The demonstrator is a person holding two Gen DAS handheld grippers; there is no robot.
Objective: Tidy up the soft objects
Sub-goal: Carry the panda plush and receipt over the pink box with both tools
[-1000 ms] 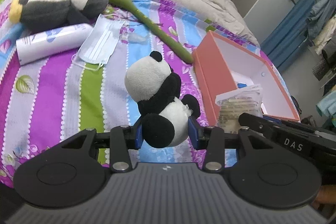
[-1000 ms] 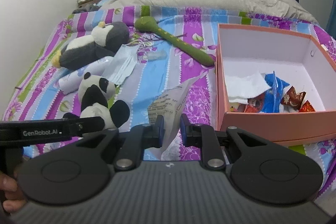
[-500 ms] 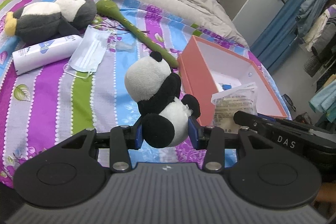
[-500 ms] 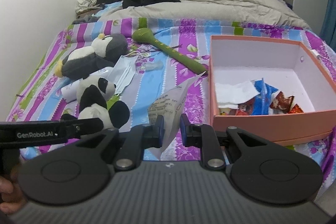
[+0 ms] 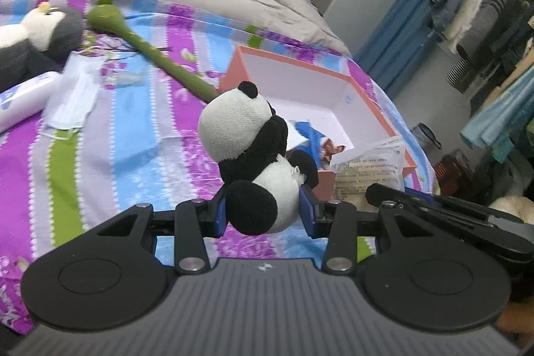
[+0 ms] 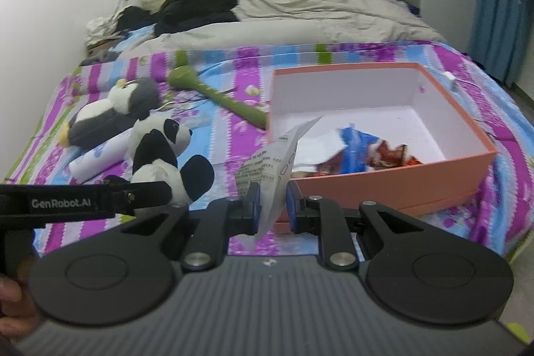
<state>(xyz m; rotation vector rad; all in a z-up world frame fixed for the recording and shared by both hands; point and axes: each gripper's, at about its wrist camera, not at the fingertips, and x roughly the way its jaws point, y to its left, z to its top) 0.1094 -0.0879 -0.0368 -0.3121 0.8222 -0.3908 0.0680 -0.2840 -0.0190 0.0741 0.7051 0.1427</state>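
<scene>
Transport is the step in hand: left hand-held gripper (image 5: 263,216) pinches the panda (image 5: 248,155), right hand-held gripper (image 6: 270,206) loosely brackets a packet (image 6: 270,169), both held above the bed's near edge; next, release into the box (image 6: 383,186).

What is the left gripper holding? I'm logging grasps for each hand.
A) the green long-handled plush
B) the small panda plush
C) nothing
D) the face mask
B: the left gripper has its blue pads pressed on both sides of the small panda plush, which is lifted above the striped bedspread.
</scene>
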